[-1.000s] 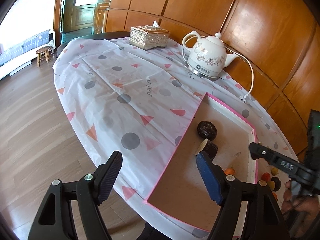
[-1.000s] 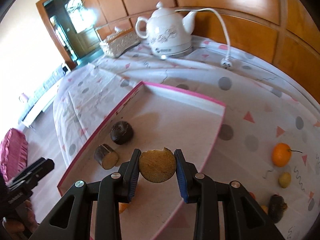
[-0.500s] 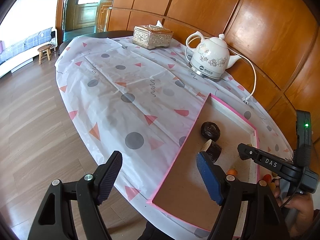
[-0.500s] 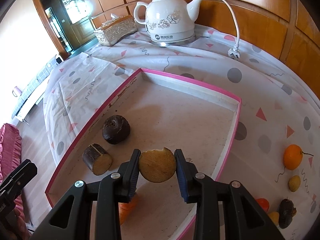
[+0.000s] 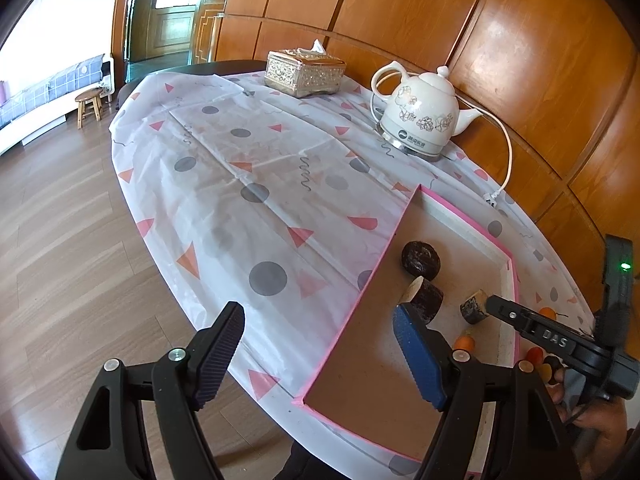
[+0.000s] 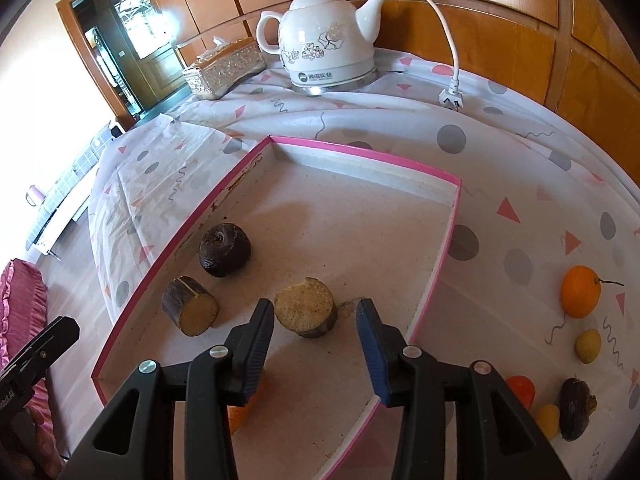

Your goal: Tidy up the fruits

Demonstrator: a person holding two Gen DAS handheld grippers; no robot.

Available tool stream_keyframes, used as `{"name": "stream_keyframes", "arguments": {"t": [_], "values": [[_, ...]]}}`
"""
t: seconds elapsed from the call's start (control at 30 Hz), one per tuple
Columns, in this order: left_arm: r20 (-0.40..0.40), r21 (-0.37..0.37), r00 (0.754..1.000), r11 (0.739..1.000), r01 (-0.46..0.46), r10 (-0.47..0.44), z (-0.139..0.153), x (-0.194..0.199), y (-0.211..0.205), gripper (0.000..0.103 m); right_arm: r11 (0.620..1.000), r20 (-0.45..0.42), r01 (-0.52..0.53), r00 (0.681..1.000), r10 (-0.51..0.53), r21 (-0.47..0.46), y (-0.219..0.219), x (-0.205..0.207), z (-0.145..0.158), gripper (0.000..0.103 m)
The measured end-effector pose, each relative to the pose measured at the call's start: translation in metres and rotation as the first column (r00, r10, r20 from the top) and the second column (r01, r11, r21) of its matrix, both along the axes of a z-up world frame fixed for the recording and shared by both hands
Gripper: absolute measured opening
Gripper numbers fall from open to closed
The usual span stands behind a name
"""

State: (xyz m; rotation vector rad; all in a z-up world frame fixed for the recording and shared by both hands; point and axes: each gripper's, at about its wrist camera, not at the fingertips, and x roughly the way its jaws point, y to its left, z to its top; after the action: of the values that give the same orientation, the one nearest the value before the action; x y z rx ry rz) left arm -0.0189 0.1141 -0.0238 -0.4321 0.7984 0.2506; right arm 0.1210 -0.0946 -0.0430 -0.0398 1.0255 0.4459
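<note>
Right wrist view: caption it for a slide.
Right gripper opening, cut piece standing free on the pink-rimmed tray.

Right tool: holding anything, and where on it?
Nothing. The right tool is opening; the cut chunk stands on the tray floor between the fingers, pads off its sides. The left tool is empty.

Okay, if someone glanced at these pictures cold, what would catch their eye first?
Probably the pink-rimmed tray in the middle of the table, holding a dark round fruit and two cut brown chunks; the nearer cut chunk sits on the tray floor between the right tongs, whose jaws are opening. Next, the white floral kettle by the wood-panelled wall, and the orange right of the tray.
</note>
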Motion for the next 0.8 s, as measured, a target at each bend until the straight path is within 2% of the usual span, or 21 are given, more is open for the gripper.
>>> {"name": "stream_keyframes", "arguments": {"t": [0.23, 0.43, 0.8], "values": [[-0.014, -0.004, 1.0, 1.0, -0.005, 0.004, -0.004, 0.002, 0.002, 0.078, 0.996, 0.03, 0.068, 0.997, -0.07, 0.058, -0.035, -0.011, 0.019, 0.043], [-0.003, 0.005, 1.0, 1.0, 0.002, -0.002, -0.001, 0.0, -0.001, 0.078, 0.989, 0.065, 0.146, 0.987, -0.147, 0.01, -0.079, -0.028, 0.029, 0.044], [0.012, 0.047, 0.999, 0.998, 0.052, -0.053, 0.008, 0.0, -0.018, 0.079, 0.921, 0.099, 0.383, 0.922, -0.375, -0.076, -0.199, -0.059, 0.038, 0.045]]}}
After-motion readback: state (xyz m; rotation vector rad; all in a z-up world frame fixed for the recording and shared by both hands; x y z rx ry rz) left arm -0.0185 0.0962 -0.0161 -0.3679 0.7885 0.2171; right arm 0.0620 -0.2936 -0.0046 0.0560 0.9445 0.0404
